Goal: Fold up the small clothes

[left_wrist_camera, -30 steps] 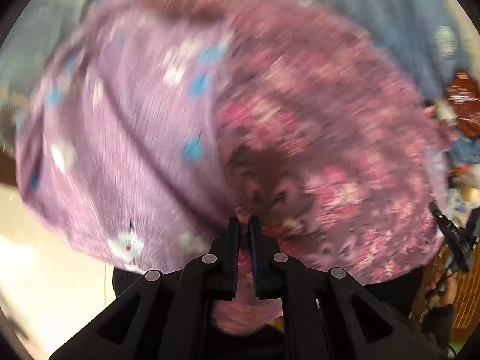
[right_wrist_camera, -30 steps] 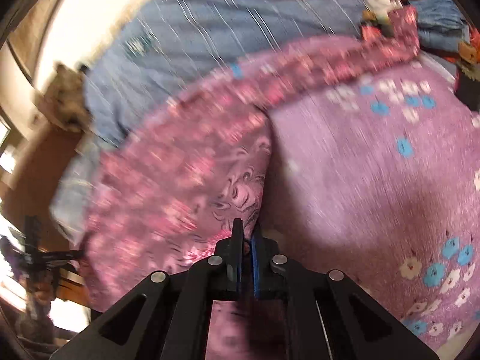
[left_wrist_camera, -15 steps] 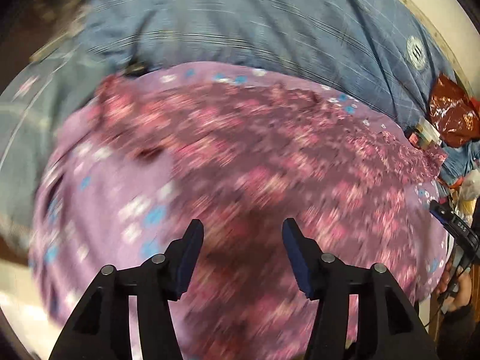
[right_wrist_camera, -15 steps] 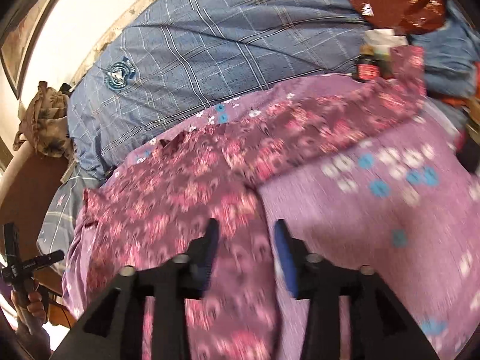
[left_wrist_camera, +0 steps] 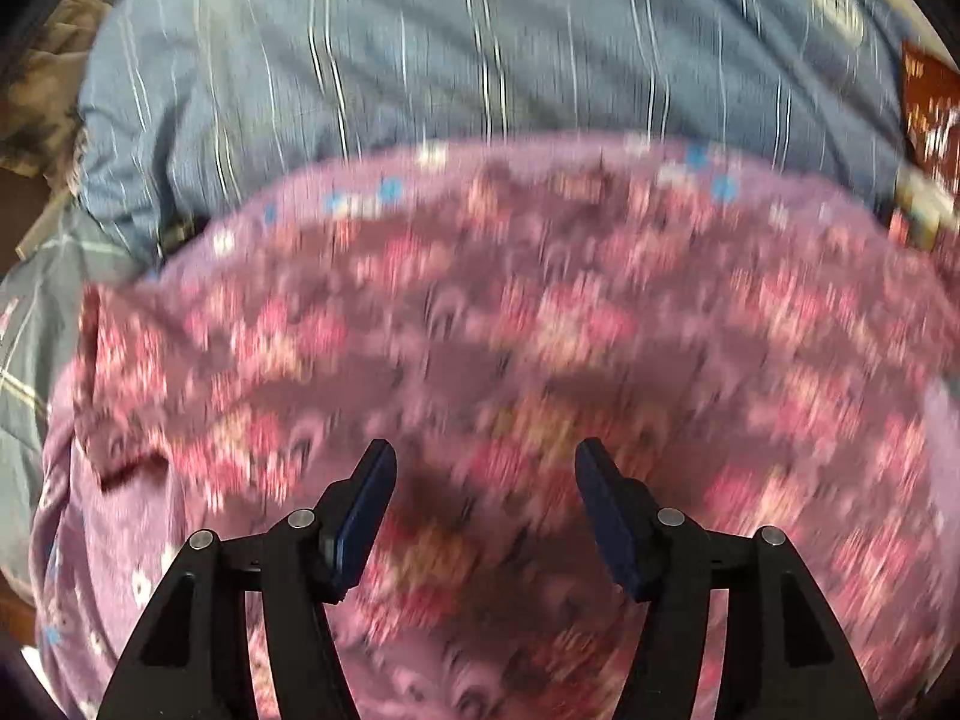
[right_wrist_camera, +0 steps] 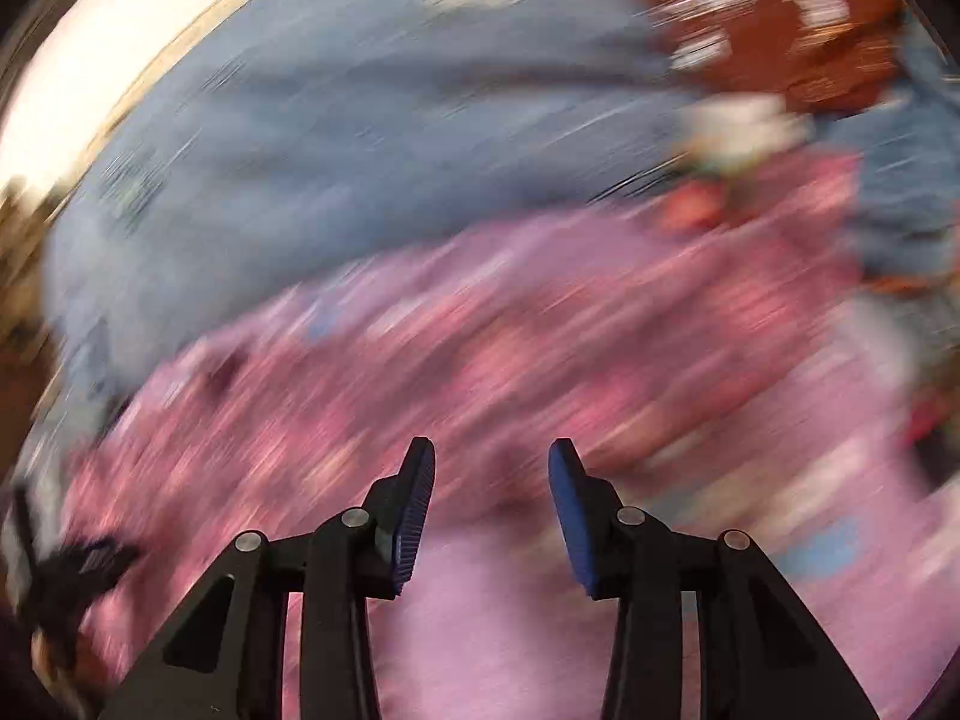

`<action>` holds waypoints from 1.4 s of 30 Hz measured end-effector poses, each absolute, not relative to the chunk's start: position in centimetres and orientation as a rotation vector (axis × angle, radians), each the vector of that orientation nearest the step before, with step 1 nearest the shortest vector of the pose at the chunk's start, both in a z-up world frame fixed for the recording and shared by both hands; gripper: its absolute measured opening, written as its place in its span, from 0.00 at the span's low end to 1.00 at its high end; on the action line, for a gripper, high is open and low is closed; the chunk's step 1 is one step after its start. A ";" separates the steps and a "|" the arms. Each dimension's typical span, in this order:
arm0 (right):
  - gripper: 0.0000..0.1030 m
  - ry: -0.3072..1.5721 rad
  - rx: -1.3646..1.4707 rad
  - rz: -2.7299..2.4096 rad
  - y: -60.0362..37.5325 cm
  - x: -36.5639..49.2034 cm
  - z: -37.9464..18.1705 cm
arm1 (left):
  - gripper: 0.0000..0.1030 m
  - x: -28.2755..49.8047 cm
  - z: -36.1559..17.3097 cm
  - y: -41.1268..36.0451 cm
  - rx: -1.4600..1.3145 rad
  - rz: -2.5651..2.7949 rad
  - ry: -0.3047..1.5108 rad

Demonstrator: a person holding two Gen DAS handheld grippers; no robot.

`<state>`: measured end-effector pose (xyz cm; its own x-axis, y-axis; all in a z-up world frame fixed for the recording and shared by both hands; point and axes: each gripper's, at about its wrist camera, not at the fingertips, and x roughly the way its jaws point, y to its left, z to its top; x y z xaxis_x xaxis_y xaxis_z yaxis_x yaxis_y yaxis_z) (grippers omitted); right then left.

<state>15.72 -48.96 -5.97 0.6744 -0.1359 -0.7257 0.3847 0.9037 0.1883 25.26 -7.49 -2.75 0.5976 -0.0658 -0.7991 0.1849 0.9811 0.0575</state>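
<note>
Your pink floral garment [left_wrist_camera: 540,330] is soft matt cloth, same as the lilac flowered fabric [right_wrist_camera: 498,612] under it and the blue plaid bedsheet [left_wrist_camera: 420,60]. Your left tool [left_wrist_camera: 485,480] looks matt black plastic, its pads [left_wrist_camera: 360,516] ribbed blue. That red-brown packet [right_wrist_camera: 780,18] is glossy.

The left wrist camera is sitting just behind its black two-finger gripper [left_wrist_camera: 485,462], looking forward and down along the spread blue-padded fingers, close above a dark pink floral-print garment [left_wrist_camera: 540,324] lying on a lilac cloth with small blue and white flowers [left_wrist_camera: 90,540]. Farther ahead it is taking in a blue checked bedspread [left_wrist_camera: 420,60], with a reddish-brown foil packet [left_wrist_camera: 930,102] at the bedspread's right edge.

The right wrist camera is looking the same way past its own black gripper [right_wrist_camera: 491,456], equally near but heavily blurred. Both views are sharing the floral garment [right_wrist_camera: 480,372], the lilac cloth [right_wrist_camera: 492,630], the bedspread [right_wrist_camera: 360,132] and the foil packet [right_wrist_camera: 780,6].
</note>
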 end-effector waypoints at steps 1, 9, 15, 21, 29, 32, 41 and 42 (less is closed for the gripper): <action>0.45 0.769 0.345 -0.372 -51.0 15.8 -5.3 | 0.60 24.9 -2.3 -7.2 0.124 -0.151 0.901; 0.56 0.787 0.366 -0.729 -62.2 18.9 -4.6 | 0.60 28.5 -6.7 -8.1 0.092 -0.147 0.961; 0.52 0.867 0.361 -0.802 -65.3 21.5 -7.4 | 0.60 30.0 -7.6 -8.7 0.120 -0.115 0.943; 0.06 0.781 0.394 -0.671 -64.0 20.2 -6.2 | 0.60 30.2 -6.8 -7.4 0.041 -0.100 0.957; 0.06 0.740 0.268 -0.476 -54.7 20.3 -1.2 | 0.60 31.2 -6.8 -4.8 -0.077 -0.112 1.003; 0.05 0.749 0.248 -0.396 -50.2 21.4 -0.8 | 0.60 31.4 -6.6 -3.9 -0.096 -0.136 1.017; 0.06 0.824 0.166 -0.083 -33.0 25.7 -3.4 | 0.60 31.4 -5.8 1.1 -0.197 -0.150 1.031; 0.05 0.832 0.157 -0.057 -31.3 26.1 -3.6 | 0.60 31.4 -5.6 1.7 -0.210 -0.145 1.028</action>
